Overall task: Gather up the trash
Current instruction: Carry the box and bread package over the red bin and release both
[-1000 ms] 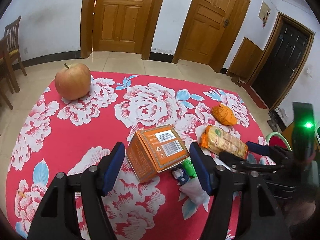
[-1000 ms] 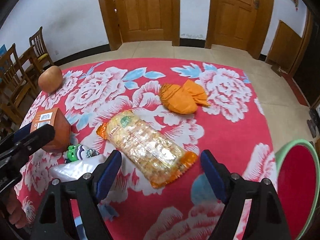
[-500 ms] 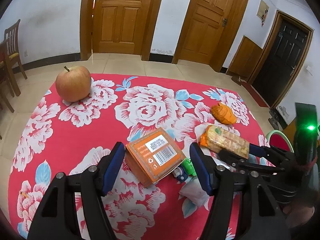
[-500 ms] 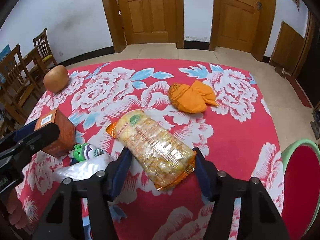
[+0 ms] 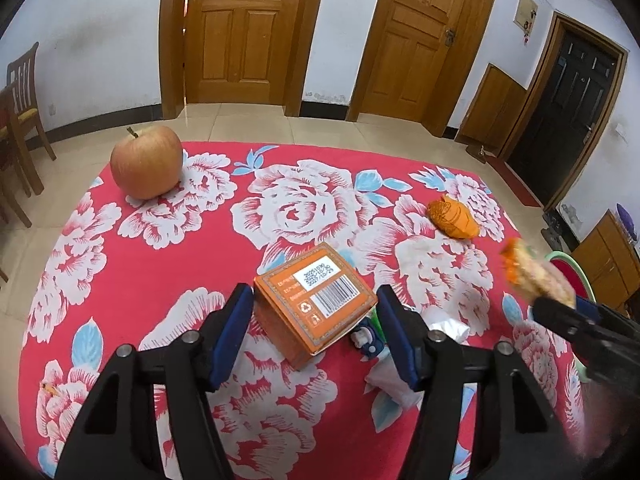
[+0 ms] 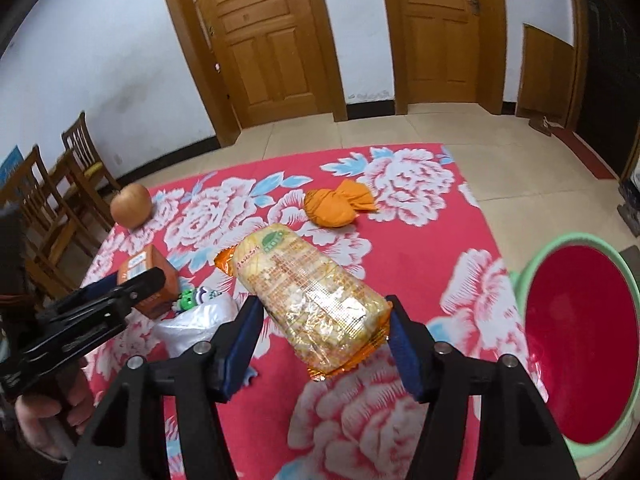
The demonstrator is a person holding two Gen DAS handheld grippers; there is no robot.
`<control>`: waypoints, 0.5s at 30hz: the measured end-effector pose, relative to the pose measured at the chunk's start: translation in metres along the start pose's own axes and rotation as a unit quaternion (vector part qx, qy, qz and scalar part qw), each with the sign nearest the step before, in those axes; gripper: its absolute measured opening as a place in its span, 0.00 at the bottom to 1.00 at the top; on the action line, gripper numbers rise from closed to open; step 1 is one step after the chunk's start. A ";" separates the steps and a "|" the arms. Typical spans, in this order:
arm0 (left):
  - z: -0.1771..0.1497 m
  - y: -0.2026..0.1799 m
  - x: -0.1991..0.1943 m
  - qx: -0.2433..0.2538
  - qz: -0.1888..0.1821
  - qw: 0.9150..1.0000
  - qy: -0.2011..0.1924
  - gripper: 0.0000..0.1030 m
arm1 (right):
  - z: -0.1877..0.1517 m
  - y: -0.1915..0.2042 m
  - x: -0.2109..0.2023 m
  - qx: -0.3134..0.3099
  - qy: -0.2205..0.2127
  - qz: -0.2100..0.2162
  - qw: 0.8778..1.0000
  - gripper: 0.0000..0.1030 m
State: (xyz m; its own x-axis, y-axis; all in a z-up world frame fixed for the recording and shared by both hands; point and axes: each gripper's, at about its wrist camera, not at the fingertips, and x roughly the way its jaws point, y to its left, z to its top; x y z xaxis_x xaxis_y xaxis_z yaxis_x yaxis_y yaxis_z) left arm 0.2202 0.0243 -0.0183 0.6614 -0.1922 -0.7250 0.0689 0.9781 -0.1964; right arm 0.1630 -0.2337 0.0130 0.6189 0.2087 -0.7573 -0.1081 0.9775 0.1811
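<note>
My right gripper (image 6: 322, 320) is shut on a clear pack of crackers (image 6: 312, 296) with orange ends and holds it off the red flowered tablecloth (image 6: 420, 248). A red bin with a green rim (image 6: 536, 264) stands just right of it, beyond the table edge. My left gripper (image 5: 314, 308) has an orange barcode box (image 5: 316, 300) between its blue pads; the jaws are closing and both pads touch the box's sides. A crumpled orange wrapper (image 6: 336, 208) lies farther back. Beside the box sit a white plastic bag (image 6: 196, 320) and a small green and white item (image 6: 194, 296).
An apple (image 5: 146, 162) rests at the table's far left. Wooden chairs (image 6: 48, 208) stand off the left side. Tiled floor and wooden doors (image 5: 240, 32) lie beyond the table. A hand (image 6: 48, 412) holds the left gripper at the lower left of the right wrist view.
The right gripper shut on the cracker pack, lifted it off the cloth and carried it right, nearer the bin. The orange box turned between the left pads; the left hand stayed put.
</note>
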 end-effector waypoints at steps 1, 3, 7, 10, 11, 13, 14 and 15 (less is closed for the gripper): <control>0.000 0.000 0.000 0.000 -0.003 1.000 0.000 0.62 | -0.002 -0.003 -0.006 0.006 -0.003 0.006 1.000 0.62; -0.001 0.000 -0.001 0.001 -0.009 1.000 0.001 0.61 | -0.006 -0.008 -0.015 0.018 -0.007 0.017 1.000 0.62; 0.000 -0.003 -0.009 0.009 -0.014 1.000 -0.012 0.61 | -0.017 -0.021 -0.033 0.039 -0.019 0.014 0.999 0.62; 0.001 -0.009 -0.020 0.019 -0.016 0.999 -0.028 0.61 | -0.028 -0.033 -0.048 0.062 -0.030 0.007 0.998 0.62; 0.002 -0.011 -0.025 0.023 -0.017 0.999 -0.034 0.61 | -0.031 -0.037 -0.052 0.066 -0.033 0.004 0.997 0.62; 0.002 -0.015 -0.031 0.029 -0.021 0.998 -0.042 0.61 | -0.038 -0.045 -0.062 0.077 -0.041 -0.008 0.996 0.62; 0.003 -0.018 -0.034 0.033 -0.022 0.998 -0.045 0.61 | -0.042 -0.050 -0.067 0.082 -0.044 -0.015 0.996 0.62; 0.003 -0.020 -0.037 0.035 -0.024 0.998 -0.047 0.61 | -0.046 -0.056 -0.073 0.090 -0.049 -0.022 0.995 0.62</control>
State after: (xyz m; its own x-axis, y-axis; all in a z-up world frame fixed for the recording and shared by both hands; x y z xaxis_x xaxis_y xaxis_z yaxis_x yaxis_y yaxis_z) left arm 0.1968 0.0120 0.0146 0.7235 -0.2329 -0.6499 0.1518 0.9720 -0.1794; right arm 0.0877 -0.3020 0.0294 0.6935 0.1543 -0.7037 0.0557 0.9624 0.2659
